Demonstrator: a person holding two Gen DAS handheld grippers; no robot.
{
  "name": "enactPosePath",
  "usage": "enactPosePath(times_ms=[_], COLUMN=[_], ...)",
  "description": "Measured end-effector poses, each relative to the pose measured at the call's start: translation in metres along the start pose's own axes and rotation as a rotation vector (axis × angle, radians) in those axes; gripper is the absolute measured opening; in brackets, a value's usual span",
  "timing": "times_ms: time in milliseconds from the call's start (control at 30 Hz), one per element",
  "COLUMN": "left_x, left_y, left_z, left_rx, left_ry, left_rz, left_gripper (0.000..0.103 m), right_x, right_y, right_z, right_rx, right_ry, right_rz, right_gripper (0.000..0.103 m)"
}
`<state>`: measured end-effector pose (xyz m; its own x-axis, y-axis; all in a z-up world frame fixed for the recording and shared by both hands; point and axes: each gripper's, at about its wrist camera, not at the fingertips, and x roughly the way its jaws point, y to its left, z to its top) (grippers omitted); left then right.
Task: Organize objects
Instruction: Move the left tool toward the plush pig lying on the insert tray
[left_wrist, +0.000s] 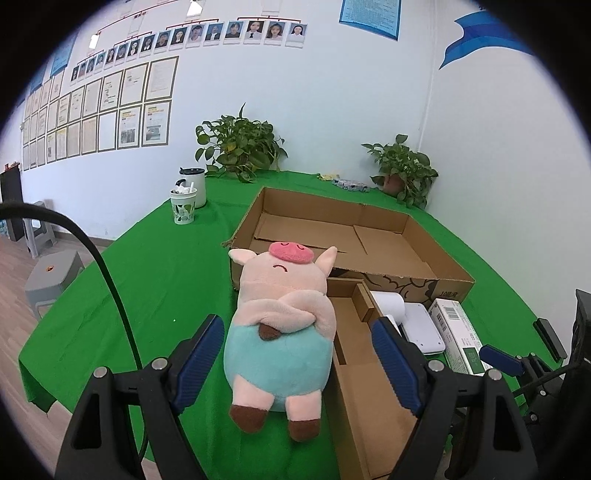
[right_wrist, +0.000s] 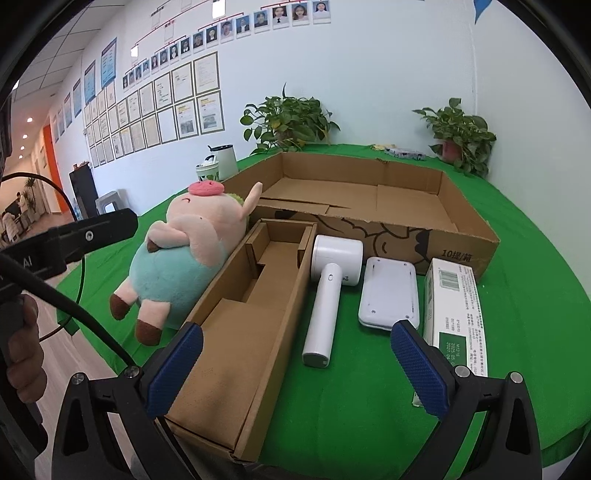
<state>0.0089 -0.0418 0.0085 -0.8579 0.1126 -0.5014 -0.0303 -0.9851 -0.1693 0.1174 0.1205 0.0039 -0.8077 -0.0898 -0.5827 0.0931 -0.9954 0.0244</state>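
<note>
A plush pig (left_wrist: 280, 328) with a pink body and teal shorts lies on the green table, against a long open cardboard box (left_wrist: 365, 373). My left gripper (left_wrist: 297, 363) is open with its fingers on either side of the pig's lower body, not touching it. In the right wrist view the pig (right_wrist: 184, 254) lies left of the long box (right_wrist: 251, 321). My right gripper (right_wrist: 295, 369) is open and empty above the table, near the box's front end. A white handheld device (right_wrist: 328, 291), a white flat device (right_wrist: 389, 291) and a green-white carton (right_wrist: 456, 310) lie to the right.
A large shallow cardboard box (right_wrist: 369, 199) stands behind the items. Two potted plants (left_wrist: 240, 147) (left_wrist: 402, 170), a white kettle (left_wrist: 194, 184) and a patterned cup (left_wrist: 183, 206) stand at the table's far side. Grey stools (left_wrist: 48, 277) stand on the floor at left.
</note>
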Motion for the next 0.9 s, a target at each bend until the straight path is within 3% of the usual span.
enactPosePath(times_ms=[133, 267, 400, 533, 700, 900], left_x=[0.004, 0.014, 0.017, 0.013, 0.012, 0.019], left_y=[-0.004, -0.001, 0.001, 0.002, 0.006, 0.011], left_z=[-0.001, -0.002, -0.005, -0.005, -0.003, 0.002], left_rx=[0.015, -0.024, -0.017, 0.009, 0.012, -0.007], left_ry=[-0.007, 0.053, 0.063, 0.051, 0.057, 0.087], left_rz=[0.009, -0.004, 0.021, 0.042, 0.058, 0.047], left_gripper=[0.082, 0.082, 0.082, 0.082, 0.082, 0.082], right_x=[-0.003, -0.006, -0.017, -0.019, -0.018, -0.02], right_y=[-0.002, -0.005, -0.013, -0.034, -0.045, -0.03], right_z=[0.0, -0.001, -0.006, -0.006, -0.004, 0.002], right_rx=[-0.003, -0.017, -0.022, 0.102, 0.161, 0.076], right_ry=[-0.013, -0.015, -0.069, -0.081, -0.088, -0.122], right_rz=[-0.019, -0.056, 0.07, 0.236, 0.264, 0.21], right_gripper=[0.102, 0.102, 0.103, 0.103, 0.103, 0.103])
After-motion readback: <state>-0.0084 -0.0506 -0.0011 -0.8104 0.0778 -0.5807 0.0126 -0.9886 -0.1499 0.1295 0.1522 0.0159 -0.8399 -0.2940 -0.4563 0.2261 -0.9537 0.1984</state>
